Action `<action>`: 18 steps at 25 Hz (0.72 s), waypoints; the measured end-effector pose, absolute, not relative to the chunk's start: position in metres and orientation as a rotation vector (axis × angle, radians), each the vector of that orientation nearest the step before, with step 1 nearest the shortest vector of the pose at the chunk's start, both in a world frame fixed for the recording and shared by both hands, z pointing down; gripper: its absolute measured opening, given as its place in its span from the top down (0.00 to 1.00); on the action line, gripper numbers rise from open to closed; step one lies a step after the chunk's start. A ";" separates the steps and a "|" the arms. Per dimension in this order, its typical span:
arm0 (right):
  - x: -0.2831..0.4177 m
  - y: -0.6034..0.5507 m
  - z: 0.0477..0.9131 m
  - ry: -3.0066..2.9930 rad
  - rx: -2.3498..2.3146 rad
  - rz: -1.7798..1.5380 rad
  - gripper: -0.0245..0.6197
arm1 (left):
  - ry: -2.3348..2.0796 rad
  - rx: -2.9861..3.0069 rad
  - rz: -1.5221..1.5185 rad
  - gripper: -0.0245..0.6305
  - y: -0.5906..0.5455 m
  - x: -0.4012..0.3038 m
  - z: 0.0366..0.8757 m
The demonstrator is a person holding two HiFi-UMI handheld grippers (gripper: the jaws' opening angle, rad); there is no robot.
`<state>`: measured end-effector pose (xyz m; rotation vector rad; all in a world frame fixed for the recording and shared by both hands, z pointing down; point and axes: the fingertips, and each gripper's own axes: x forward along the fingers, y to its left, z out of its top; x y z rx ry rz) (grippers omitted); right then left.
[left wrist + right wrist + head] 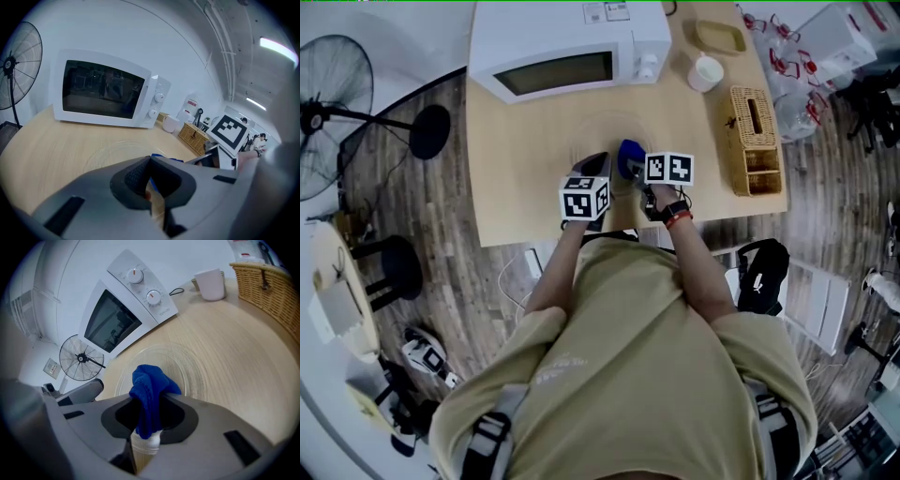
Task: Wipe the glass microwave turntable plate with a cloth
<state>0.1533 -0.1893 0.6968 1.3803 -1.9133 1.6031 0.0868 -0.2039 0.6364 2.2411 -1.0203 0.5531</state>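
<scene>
- The glass turntable plate (190,363) is seen lying flat on the pale wood-grain worktop (516,159), in front of the microwave (572,47) and just above the two tongs at the centre of the head view.
- The plate is clear and round, with faint concentric rings near its rim. The wood grain is seen through it.
- A blue cloth (149,383), soft and bunched into folds, is clamped between the jaws of the right tongs (150,397). Its crumpled top is seen over the plate's near edge, low in the right gripper view.
- Whether the cloth touches the glass cannot be told.
- The jaws of the left tongs (151,158) are seen brought together at their tips, with nothing held between them. They are just beside the right tongs, and a sliver of the blue cloth is seen beyond them.
- The microwave is a white box with a dark glass door and two round dials on its right side.
- A white cup (705,72) is placed to the right of the microwave, in the upper right of the head view.
- A rectangular woven wicker basket (755,141) is set at the worktop's right edge.
- A black standing fan (328,112) is seen on the wooden floor at the far left.
</scene>
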 end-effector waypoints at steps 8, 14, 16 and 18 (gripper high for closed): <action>0.180 -0.183 0.696 -1.885 1.463 1.630 0.80 | -0.973 2.254 0.571 0.94 -0.199 0.102 0.641; 0.198 -0.178 0.697 -1.854 1.526 1.624 0.80 | -0.951 2.264 0.565 0.94 -0.193 0.110 0.642; 0.201 -0.176 0.697 -1.846 1.537 1.595 0.80 | -0.957 2.260 0.563 0.94 -0.190 0.108 0.642; 0.202 -0.175 0.697 -1.840 1.545 1.582 0.80 | -0.970 2.255 0.560 0.94 -0.187 0.104 0.642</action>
